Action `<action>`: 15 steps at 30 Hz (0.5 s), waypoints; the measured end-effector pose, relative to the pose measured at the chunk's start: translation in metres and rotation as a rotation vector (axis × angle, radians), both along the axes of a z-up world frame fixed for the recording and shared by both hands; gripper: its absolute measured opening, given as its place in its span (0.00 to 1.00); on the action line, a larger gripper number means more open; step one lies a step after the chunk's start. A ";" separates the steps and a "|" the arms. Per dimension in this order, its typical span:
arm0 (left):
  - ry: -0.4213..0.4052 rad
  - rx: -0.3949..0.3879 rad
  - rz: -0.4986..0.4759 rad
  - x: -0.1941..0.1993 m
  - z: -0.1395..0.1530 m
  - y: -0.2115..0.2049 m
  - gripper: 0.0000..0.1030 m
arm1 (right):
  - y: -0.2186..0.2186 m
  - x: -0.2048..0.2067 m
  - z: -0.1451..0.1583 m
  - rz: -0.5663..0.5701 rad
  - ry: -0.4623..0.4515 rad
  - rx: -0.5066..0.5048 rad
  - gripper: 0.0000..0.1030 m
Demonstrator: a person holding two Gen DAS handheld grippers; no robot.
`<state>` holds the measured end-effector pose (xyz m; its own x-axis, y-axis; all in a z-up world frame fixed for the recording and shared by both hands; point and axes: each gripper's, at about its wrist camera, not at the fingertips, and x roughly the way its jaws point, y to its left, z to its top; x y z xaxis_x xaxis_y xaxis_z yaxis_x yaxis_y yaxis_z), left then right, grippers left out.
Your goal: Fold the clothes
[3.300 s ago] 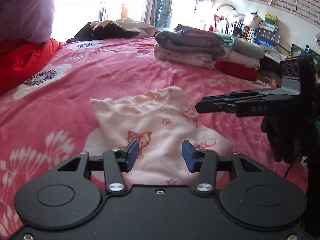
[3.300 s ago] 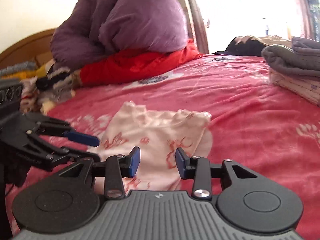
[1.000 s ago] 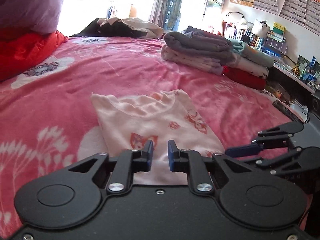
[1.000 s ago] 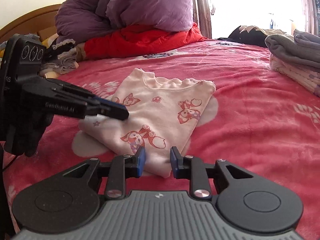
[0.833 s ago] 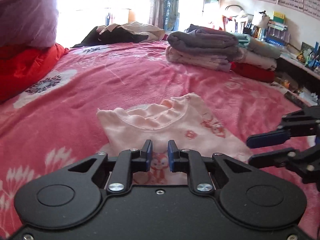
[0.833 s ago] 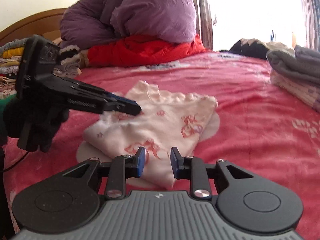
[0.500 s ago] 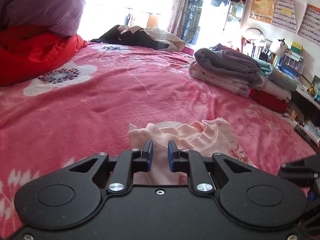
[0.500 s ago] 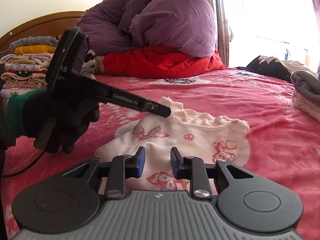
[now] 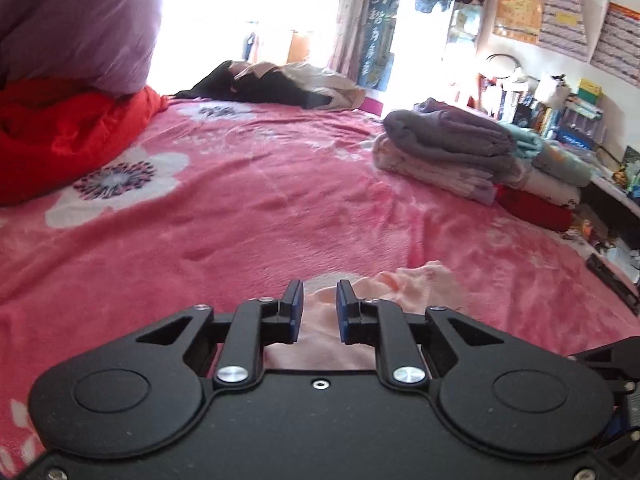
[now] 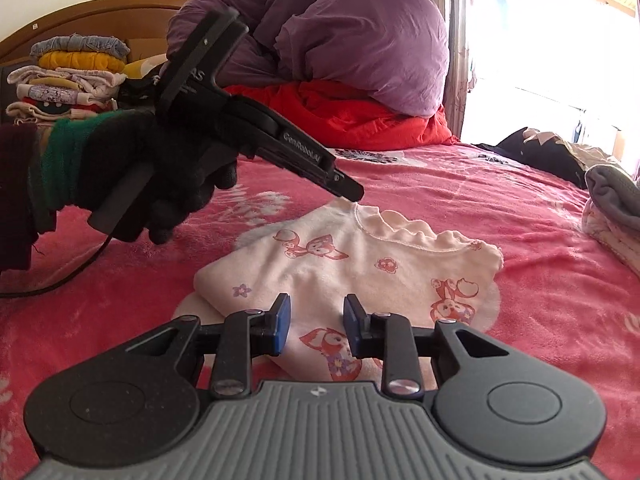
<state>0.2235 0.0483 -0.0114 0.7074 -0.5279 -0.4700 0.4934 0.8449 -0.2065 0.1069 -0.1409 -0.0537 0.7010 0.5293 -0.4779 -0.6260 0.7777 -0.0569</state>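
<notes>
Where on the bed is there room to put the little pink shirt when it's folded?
The bare pink blanket is widest in the middle, between the red quilt and the folded grey stack. Crowded spots: that stack's side, the dark clothes by the window, and the headboard clothes pile.

Bed w/ pink floral blanket [image 9: 248,208], wooden headboard [image 10: 100,12], bright window [image 9: 248,8], posters on wall [image 9: 560,20], cluttered bookshelf [image 9: 560,116]

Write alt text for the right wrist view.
A folded pale pink child's top printed with foxes lies on a pink floral blanket. The right gripper, jaws opening with nothing between them, hovers at its near edge, while a gloved hand points the left gripper at its collar corner.
</notes>
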 end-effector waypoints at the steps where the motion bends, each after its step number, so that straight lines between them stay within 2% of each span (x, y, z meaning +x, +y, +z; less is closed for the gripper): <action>1: -0.009 0.008 -0.035 -0.005 0.001 -0.008 0.14 | 0.000 -0.002 0.001 -0.004 0.000 0.000 0.30; 4: -0.020 0.052 -0.137 -0.012 -0.004 -0.037 0.14 | -0.001 -0.008 0.002 -0.019 -0.001 -0.009 0.30; 6: 0.004 0.076 -0.162 -0.008 -0.015 -0.051 0.14 | -0.003 -0.011 0.001 -0.024 -0.002 -0.014 0.31; 9: 0.052 0.178 -0.095 0.005 -0.036 -0.064 0.15 | -0.005 -0.011 0.000 -0.023 0.002 -0.013 0.34; 10: 0.061 0.190 -0.074 0.009 -0.039 -0.064 0.18 | -0.004 -0.010 -0.001 -0.019 0.009 -0.014 0.35; 12: 0.084 0.171 -0.064 0.016 -0.040 -0.061 0.21 | -0.002 -0.005 -0.005 -0.008 0.036 -0.029 0.37; 15: 0.069 0.181 -0.068 0.016 -0.038 -0.060 0.22 | -0.001 -0.002 -0.007 -0.002 0.044 -0.041 0.37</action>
<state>0.2392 -0.0114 -0.0493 0.6357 -0.4761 -0.6077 0.5408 0.8364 -0.0895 0.1050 -0.1420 -0.0612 0.6799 0.5075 -0.5293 -0.6270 0.7766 -0.0608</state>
